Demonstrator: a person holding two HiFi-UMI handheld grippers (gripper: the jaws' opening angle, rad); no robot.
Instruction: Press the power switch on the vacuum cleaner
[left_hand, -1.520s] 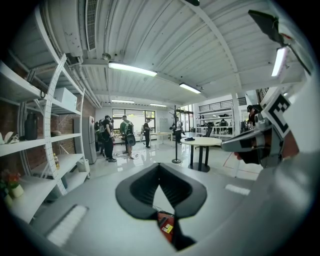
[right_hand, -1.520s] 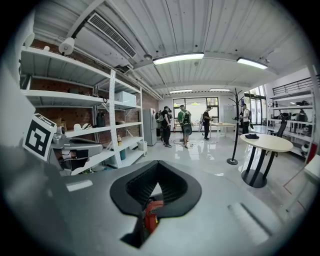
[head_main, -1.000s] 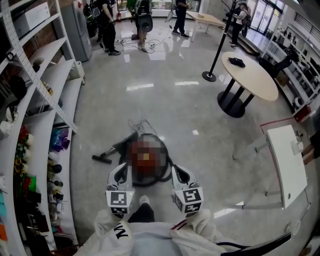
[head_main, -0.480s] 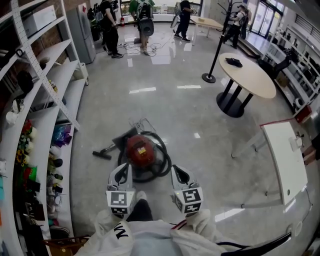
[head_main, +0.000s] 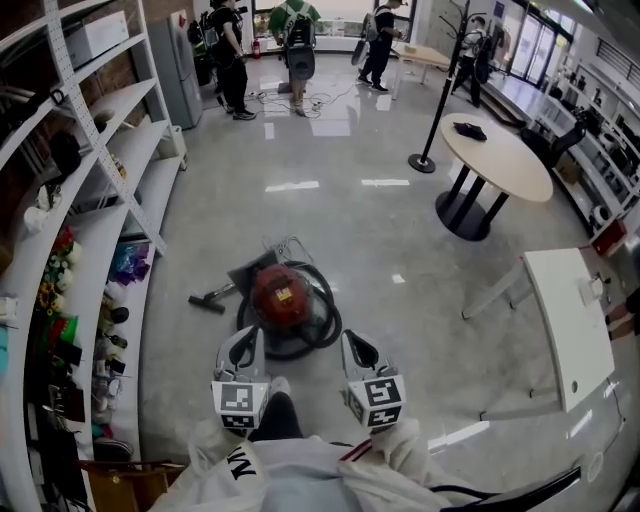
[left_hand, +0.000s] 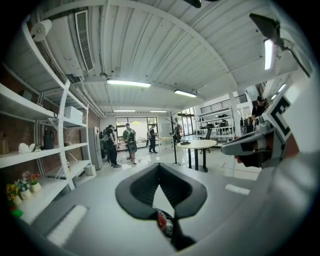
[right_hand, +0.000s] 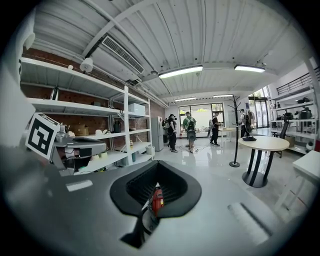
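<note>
Grey left tool (head_main: 246, 342) and right tool (head_main: 352, 342) sit nearest, side by side in front of the person; each has its jaws closed tip to tip, with nothing between them; past them, low on the floor (head_main: 400, 230), stands the red vacuum cleaner (head_main: 280, 292), ahead and between the lines of the 2 tools, a little toward the left one, so the left tool looks the nearer; both would have to go forward and down; a black hose (head_main: 325, 325) loops round its near and right sides; the switch itself is too small to pick out; a round table (head_main: 500, 160) stands far off to the right.
</note>
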